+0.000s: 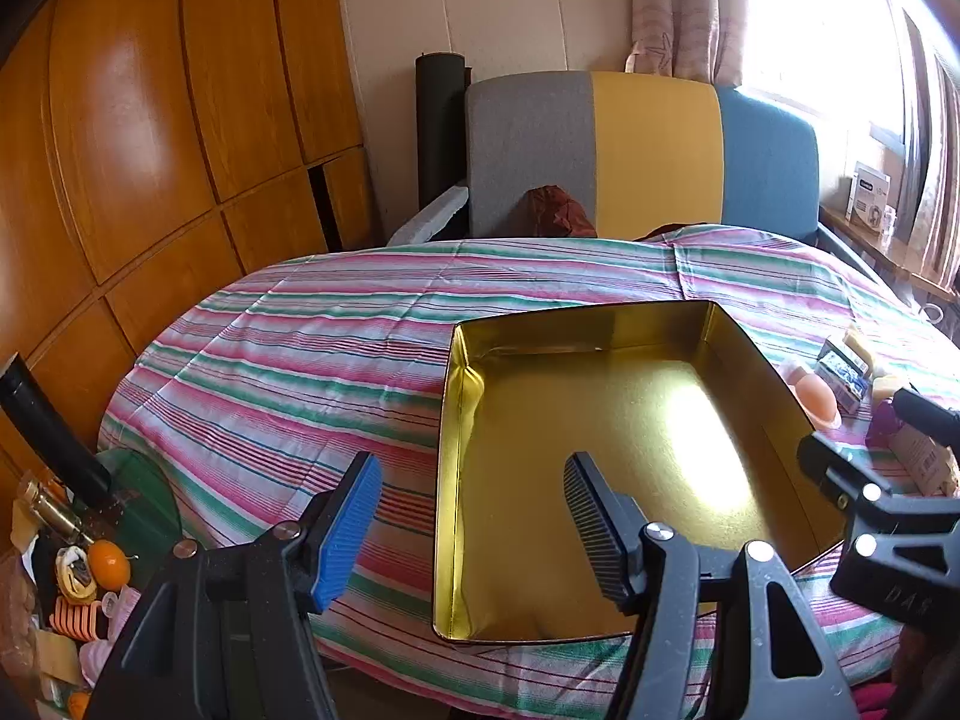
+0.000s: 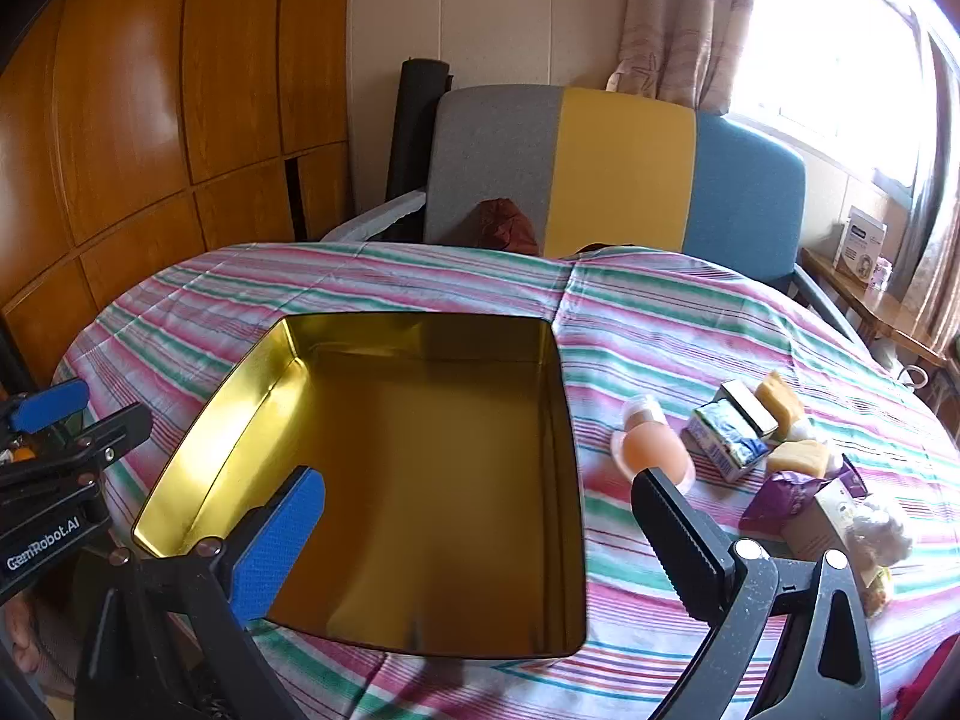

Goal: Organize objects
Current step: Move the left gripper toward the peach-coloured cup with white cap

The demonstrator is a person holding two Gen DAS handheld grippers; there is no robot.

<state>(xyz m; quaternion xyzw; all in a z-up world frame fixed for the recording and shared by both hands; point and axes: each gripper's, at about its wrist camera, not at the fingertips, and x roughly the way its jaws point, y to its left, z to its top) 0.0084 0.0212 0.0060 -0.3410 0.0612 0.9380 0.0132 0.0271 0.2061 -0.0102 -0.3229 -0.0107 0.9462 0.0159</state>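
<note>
An empty gold tin sits near the front edge of a table draped in a striped cloth, small packets and a pink egg-shaped item clustered toward the right edge. Both the left gripper and right gripper hover above the tin, jaws apart, holding nothing.
</note>
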